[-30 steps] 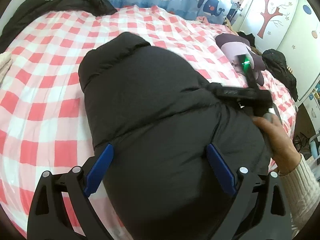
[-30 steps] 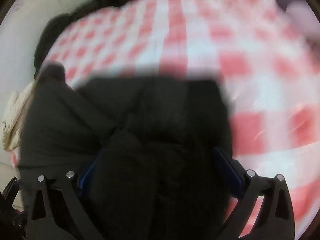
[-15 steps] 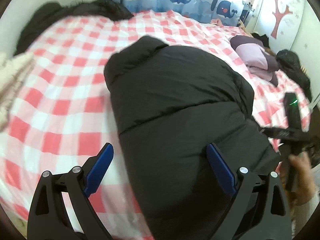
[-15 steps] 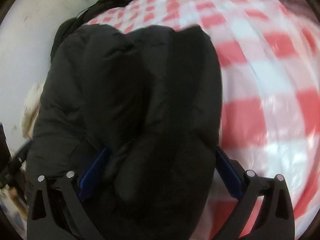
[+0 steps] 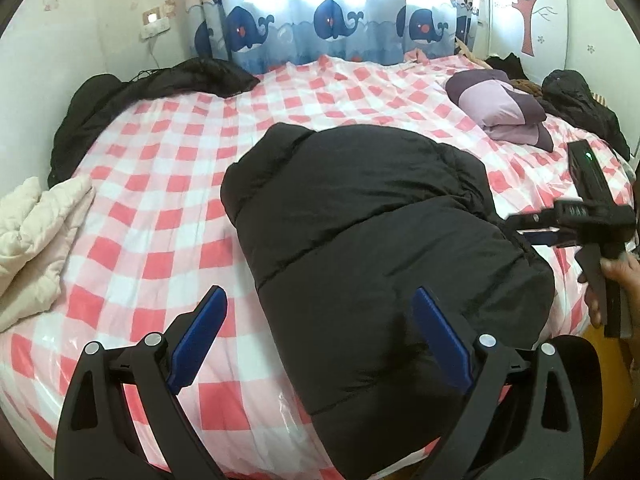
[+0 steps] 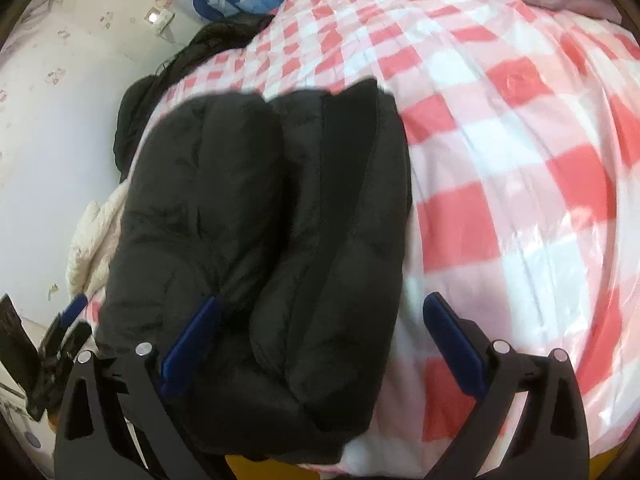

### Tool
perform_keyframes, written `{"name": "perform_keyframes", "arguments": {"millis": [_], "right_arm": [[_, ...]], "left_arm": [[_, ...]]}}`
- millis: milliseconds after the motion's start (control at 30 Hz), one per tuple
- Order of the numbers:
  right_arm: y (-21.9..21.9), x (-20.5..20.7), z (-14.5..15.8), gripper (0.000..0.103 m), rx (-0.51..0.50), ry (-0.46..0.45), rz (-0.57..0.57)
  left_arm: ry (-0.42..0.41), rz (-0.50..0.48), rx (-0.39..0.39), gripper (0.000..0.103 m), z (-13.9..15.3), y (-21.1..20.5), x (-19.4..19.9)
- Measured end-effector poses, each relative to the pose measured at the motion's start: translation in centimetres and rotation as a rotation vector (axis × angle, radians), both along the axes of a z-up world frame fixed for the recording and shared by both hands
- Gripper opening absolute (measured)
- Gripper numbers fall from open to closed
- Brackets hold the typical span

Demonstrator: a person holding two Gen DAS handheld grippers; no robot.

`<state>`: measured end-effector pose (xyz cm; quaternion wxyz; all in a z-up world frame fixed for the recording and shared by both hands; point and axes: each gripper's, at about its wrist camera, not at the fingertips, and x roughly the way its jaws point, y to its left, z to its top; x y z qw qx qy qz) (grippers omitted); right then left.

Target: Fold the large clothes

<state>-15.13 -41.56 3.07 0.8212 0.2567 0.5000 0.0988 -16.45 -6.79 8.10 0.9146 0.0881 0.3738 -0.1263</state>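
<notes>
Right wrist view: my right gripper (image 6: 320,344) spread; black jacket (image 6: 264,248) blurred, near edge hidden.
Left wrist view: left gripper (image 5: 320,336) spread; only here I see the purple pillow (image 5: 504,114) whole.

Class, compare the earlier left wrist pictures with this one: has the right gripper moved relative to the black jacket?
Yes. The right gripper has pulled away rightwards off the black jacket, now beside its edge.

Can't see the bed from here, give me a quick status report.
Left gripper open, right gripper open, both empty. Black puffer jacket folded on checked bed. Nothing in the way.
</notes>
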Motion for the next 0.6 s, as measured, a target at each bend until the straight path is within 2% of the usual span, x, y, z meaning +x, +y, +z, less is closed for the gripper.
{"name": "perform_keyframes", "arguments": {"millis": [133,267,467,500,567,600], "right_arm": [[0.2,2.2,-0.7,0.098,0.023,0.031,0.019],[0.9,2.3,-2.0,0.098,0.034,0.060,0.039],[0.7,2.6,-2.3,0.098,0.050,0.072,0.032],[0.6,2.7,-2.3,0.098,0.046,0.072,0.032],[0.6,2.9,-2.4,0.098,0.040,0.075,0.037],[1.1,3.5,-2.4,0.098,0.036,0.081,0.041]], "left_arm": [[-0.011,0.006,-0.019,0.090,0.3,0.5,0.3],[-0.027,0.009,0.003,0.090,0.4,0.7,0.5],[-0.004,0.020,-0.049,0.090,0.0,1.5,1.4],[0.011,0.015,-0.085,0.090,-0.2,1.8,1.7],[0.067,-0.010,-0.211,0.090,-0.5,2.9,2.4],[0.131,-0.015,-0.341,0.090,-1.3,4.3,3.6]]}}
